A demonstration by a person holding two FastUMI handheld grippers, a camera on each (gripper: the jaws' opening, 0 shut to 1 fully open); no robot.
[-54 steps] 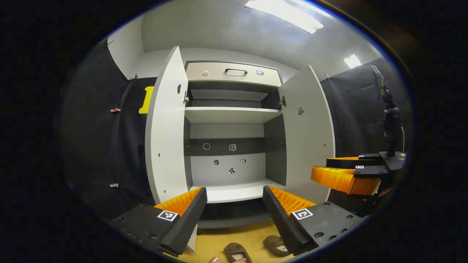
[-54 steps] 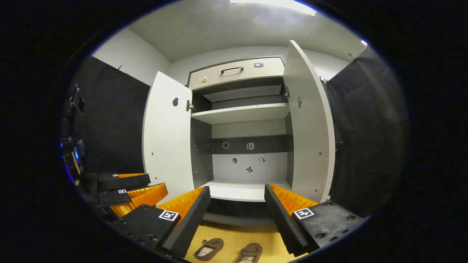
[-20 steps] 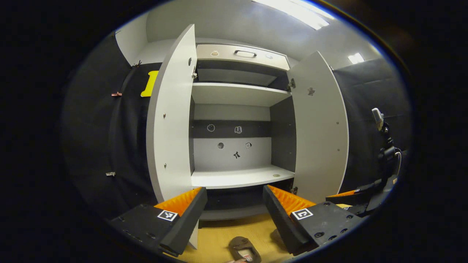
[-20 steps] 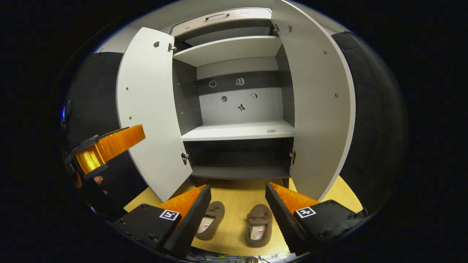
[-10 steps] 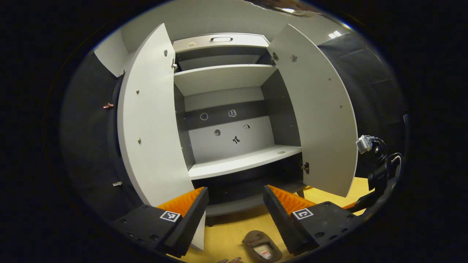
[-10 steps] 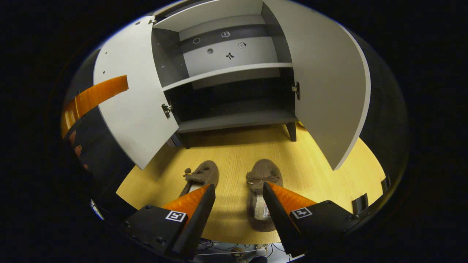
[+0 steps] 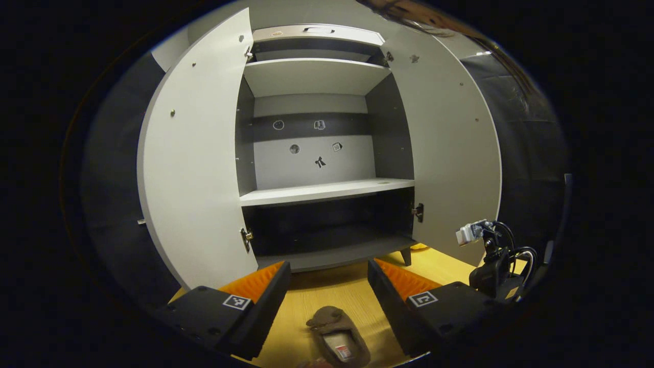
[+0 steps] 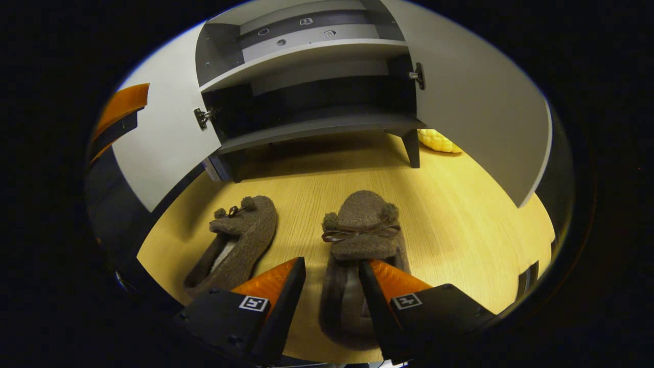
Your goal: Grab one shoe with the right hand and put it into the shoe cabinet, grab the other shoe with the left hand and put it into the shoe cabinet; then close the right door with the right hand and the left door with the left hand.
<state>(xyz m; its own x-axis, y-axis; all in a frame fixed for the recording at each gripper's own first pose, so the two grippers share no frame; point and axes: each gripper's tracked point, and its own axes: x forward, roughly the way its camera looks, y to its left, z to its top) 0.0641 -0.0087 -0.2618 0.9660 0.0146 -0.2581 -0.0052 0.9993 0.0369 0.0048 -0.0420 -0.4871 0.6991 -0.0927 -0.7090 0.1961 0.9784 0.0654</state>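
While I look down along my right gripper (image 8: 331, 273), I see its fingers spread wide over the right-hand slipper (image 8: 357, 240), one finger to each side of its heel opening; whether either finger touches the felt I cannot tell, and nothing is clamped. That brown slipper lies flat on the yellow wooden floor (image 8: 460, 214), toe with its bow pointing toward the shoe cabinet (image 8: 317, 125). The other slipper (image 8: 235, 240) lies just beside it to the left, apart from it and angled a little, also toe toward the cabinet. Both cabinet doors stand open: the left door (image 8: 158, 148) and the right door (image 8: 485, 112) swing out to either side, and the dark bottom compartment between them holds nothing I can make out. Something pale yellow (image 8: 438, 141) sits on the floor by the cabinet's right leg. In the left gripper view, my left gripper (image 7: 329, 273) hangs higher, fingers wide apart and holding nothing, facing the open cabinet (image 7: 327, 189) with its shelves bare; one slipper (image 7: 338, 337) lies on the floor below, between the fingers in the picture but well under them.
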